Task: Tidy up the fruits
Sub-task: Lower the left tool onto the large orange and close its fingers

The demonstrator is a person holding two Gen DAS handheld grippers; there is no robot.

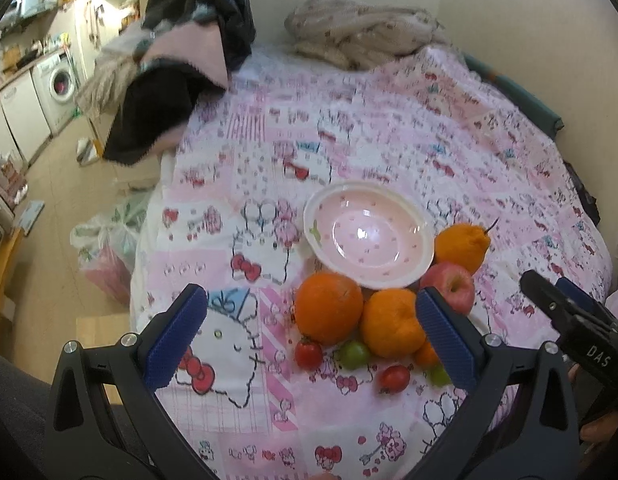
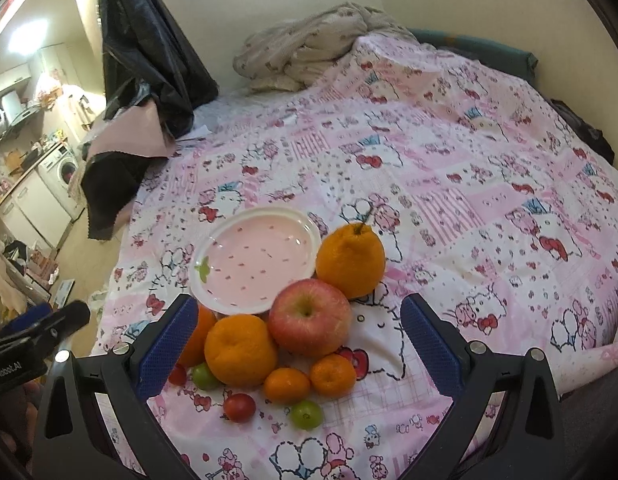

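A pink bowl [image 1: 369,236] [image 2: 257,260] sits empty on the bed cover. Around its near side lie a stemmed orange [image 1: 461,246] [image 2: 351,260], a red apple [image 1: 449,284] [image 2: 309,318], a round orange [image 1: 329,306] and a mandarin [image 1: 391,322] [image 2: 241,350]. Two small mandarins [image 2: 287,384], red cherry tomatoes [image 1: 393,378] [image 2: 239,407] and green fruits [image 1: 353,354] [image 2: 306,414] lie nearer. My left gripper [image 1: 313,344] is open above the near fruits. My right gripper [image 2: 299,352] is open over the fruits and also shows at the right edge of the left wrist view [image 1: 565,308].
The patterned pink quilt [image 2: 469,184] covers the whole bed. A crumpled blanket [image 2: 309,52] lies at the far end and dark clothes [image 2: 149,80] hang at the far left. The bed's left edge drops to a floor with bags [image 1: 109,248].
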